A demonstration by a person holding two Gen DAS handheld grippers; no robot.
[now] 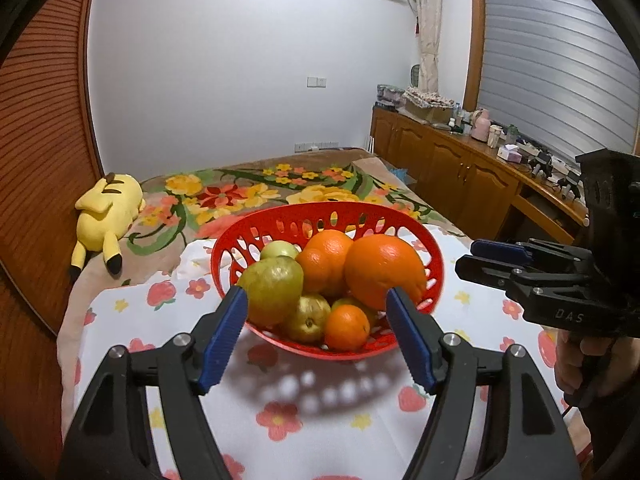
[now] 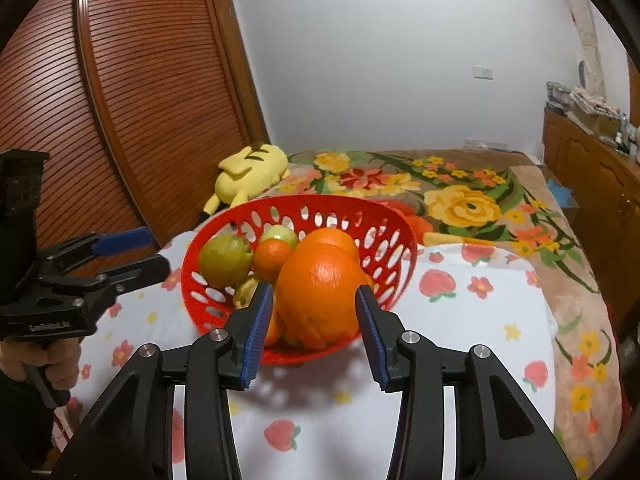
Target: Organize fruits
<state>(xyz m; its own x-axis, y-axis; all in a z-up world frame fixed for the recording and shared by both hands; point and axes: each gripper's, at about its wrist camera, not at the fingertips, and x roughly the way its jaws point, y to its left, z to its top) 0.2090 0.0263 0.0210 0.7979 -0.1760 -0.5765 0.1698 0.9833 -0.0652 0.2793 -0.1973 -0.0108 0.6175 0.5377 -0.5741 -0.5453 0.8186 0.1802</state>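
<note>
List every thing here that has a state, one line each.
left claw: open, empty, near the basket.
right claw: open, empty, framing the big orange.
red basket: upright, full of fruit.
big orange: on top of the pile.
green pear: in the basket.
Pikachu plush: lying on the bed.

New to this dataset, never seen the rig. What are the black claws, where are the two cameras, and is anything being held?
No robot: a person holds a handheld two-finger gripper in each hand, each carrying a fisheye camera looking along its blue-padded fingers. The left wrist view shows the left gripper at the bottom and the other one at the right edge. The right wrist view shows the right gripper. Both are open and hold nothing. Ahead, on a strawberry-print cloth, stands a red basket holding a large orange, smaller oranges and green pears. A yellow plush toy lies behind.
</note>
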